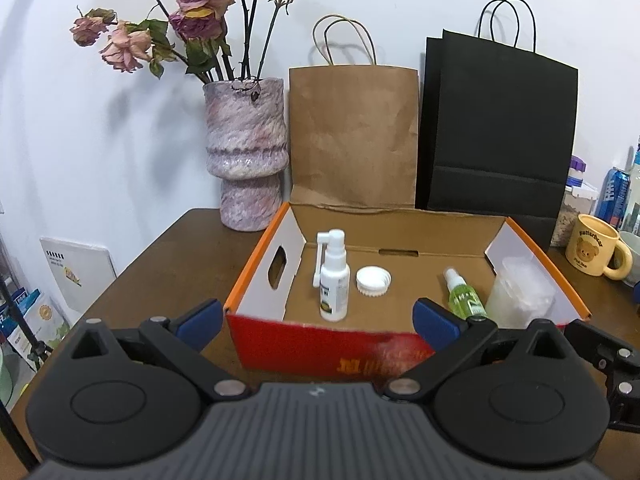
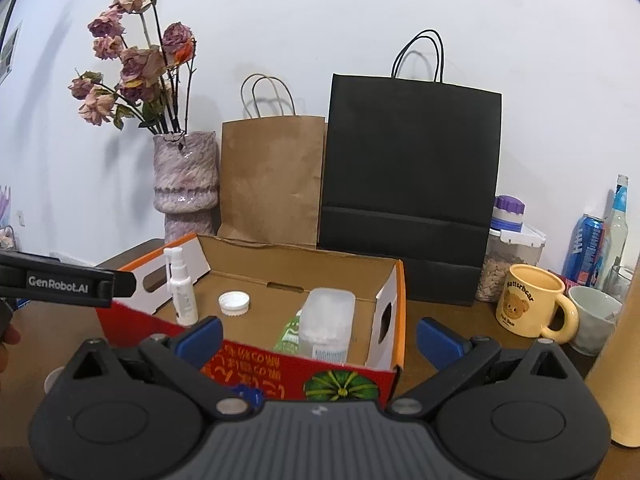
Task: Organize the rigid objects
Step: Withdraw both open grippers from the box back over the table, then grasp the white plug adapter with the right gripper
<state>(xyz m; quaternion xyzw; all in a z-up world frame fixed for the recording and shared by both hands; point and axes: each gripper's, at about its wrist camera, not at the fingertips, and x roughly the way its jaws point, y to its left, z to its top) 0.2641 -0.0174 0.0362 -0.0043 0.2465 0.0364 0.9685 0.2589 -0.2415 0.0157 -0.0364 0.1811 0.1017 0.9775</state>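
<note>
I hold both claws, left (image 1: 318,318) and right (image 2: 318,338), spread apart and empty before the cardboard box (image 1: 400,350). Inside it stand a white spray bottle (image 1: 334,284) and a green spray bottle (image 1: 464,296), with a white cap (image 1: 373,281) between them.

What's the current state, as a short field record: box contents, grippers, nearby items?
container: open red-and-orange cardboard box
upright inside: white nozzle spray bottle, green spray bottle, clear plastic tub
loose on the box floor: white ribbed cap
left gripper: open, empty
right gripper: open, empty
beside box: yellow bear mug
</note>
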